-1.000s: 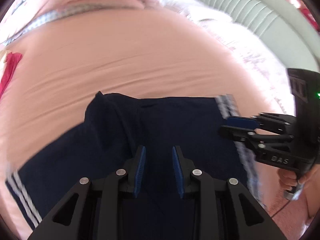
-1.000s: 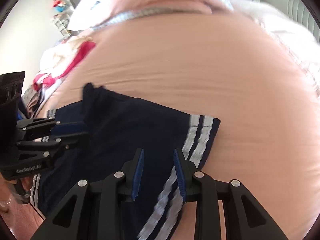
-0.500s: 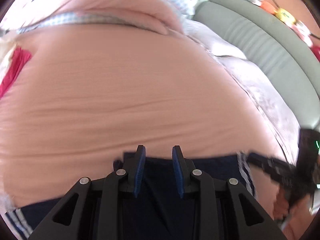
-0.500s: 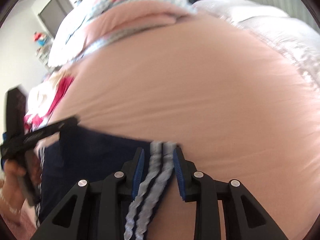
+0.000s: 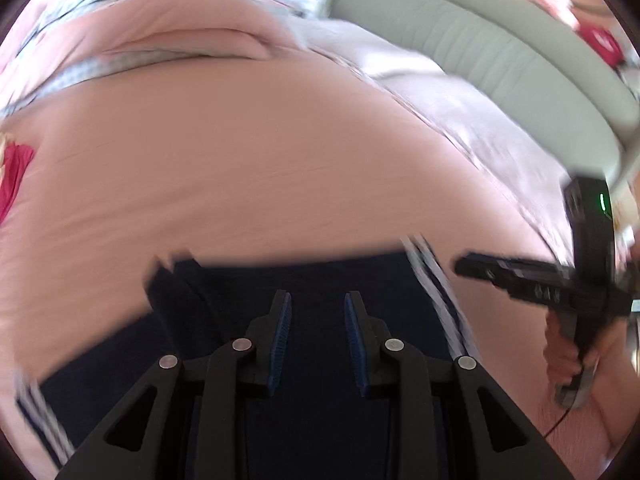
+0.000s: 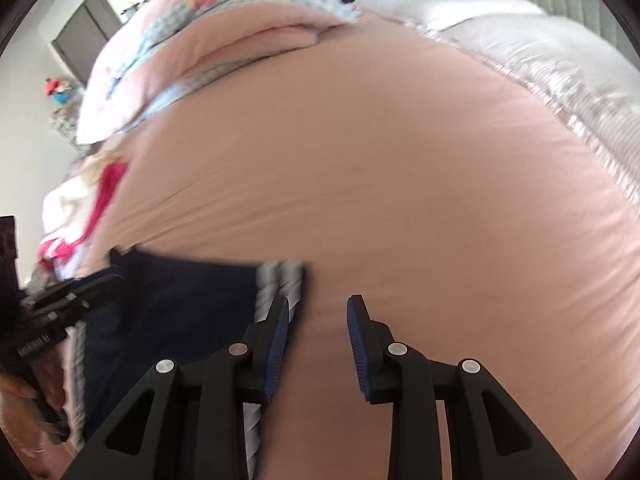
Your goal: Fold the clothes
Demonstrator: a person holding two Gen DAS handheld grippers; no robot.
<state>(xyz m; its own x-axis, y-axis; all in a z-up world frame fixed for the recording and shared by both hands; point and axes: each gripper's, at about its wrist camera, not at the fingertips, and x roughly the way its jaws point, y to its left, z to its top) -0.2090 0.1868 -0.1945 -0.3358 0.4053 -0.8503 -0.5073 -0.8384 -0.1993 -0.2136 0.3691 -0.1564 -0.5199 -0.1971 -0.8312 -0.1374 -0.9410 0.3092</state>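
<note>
Dark navy shorts [image 5: 360, 276] with white side stripes [image 5: 436, 284] lie flat on the pink bedsheet [image 5: 280, 168]. My left gripper [image 5: 316, 300] hovers open over the middle of the shorts, with nothing between its blue pads. A small flap of the fabric sticks up at the shorts' far left corner [image 5: 164, 280]. My right gripper [image 6: 318, 302] is open over bare sheet, just right of the striped edge [image 6: 280, 276] of the shorts [image 6: 180, 300]. The left wrist view shows the right gripper [image 5: 464, 266] from the side, and the right wrist view shows the left gripper [image 6: 114, 276].
A folded pink and checked quilt [image 6: 248, 40] lies at the far end of the bed. A white blanket [image 6: 540, 60] and a grey padded headboard [image 5: 480, 48] run along the right. A pile of red and white clothes [image 6: 88, 200] sits at the left edge. A hand [image 5: 560, 348] holds the right gripper.
The right gripper has shifted right, off the striped edge and onto bare sheet. The left gripper has drawn back, so more of the shorts shows than half a second ago.
</note>
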